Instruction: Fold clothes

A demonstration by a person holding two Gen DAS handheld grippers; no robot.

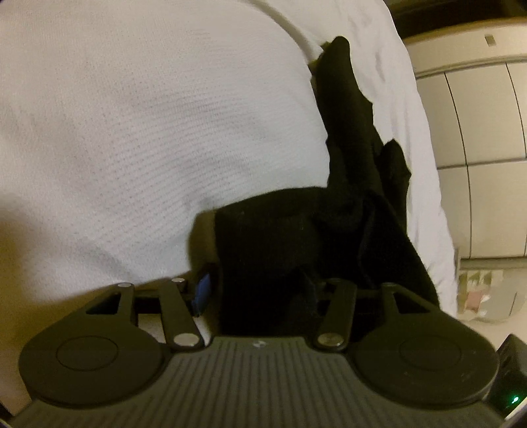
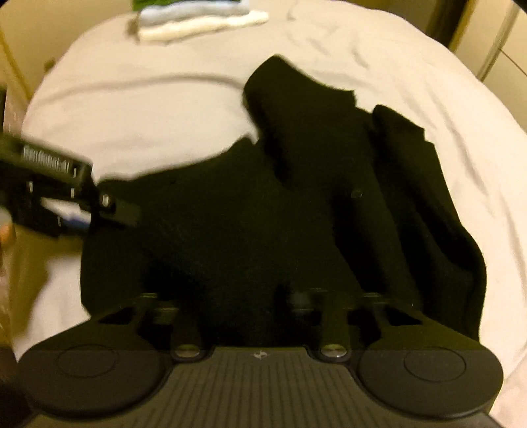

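Black garment (image 2: 263,214), rumpled, spread over the white sheet (image 2: 148,115) from the centre of the right wrist view down to its lower edge, one lobe reaching toward the upper middle. Folded stack (image 2: 197,19) parked at the top left, well apart.

Left gripper (image 1: 260,289): partly open, dark cloth lying between its fingers at the bottom centre of the left wrist view. One blue pad (image 1: 202,289) showing just beside the cloth edge, the other buried in fabric. Cannot tell whether the pads press on it. In the right wrist view, meeting the garment's edge at mid left.

Right gripper (image 2: 253,296): fully closed, tips lost against the black cloth at the bottom centre. Cannot tell whether a fold is caught.

Likely step: taking two holds on the near edge before spreading or folding. To do it well:
- Confirm a real bite on each side before lifting. Pinch one layer at the hem, not a bunch.
- Keep both holds on the same edge, well apart, so the cloth hangs flat.
- Lift evenly and draw the edge taut to shake out the lobes on the right.
- Avoid snagging the sheet beneath.
- Lay down flat before making any crease.
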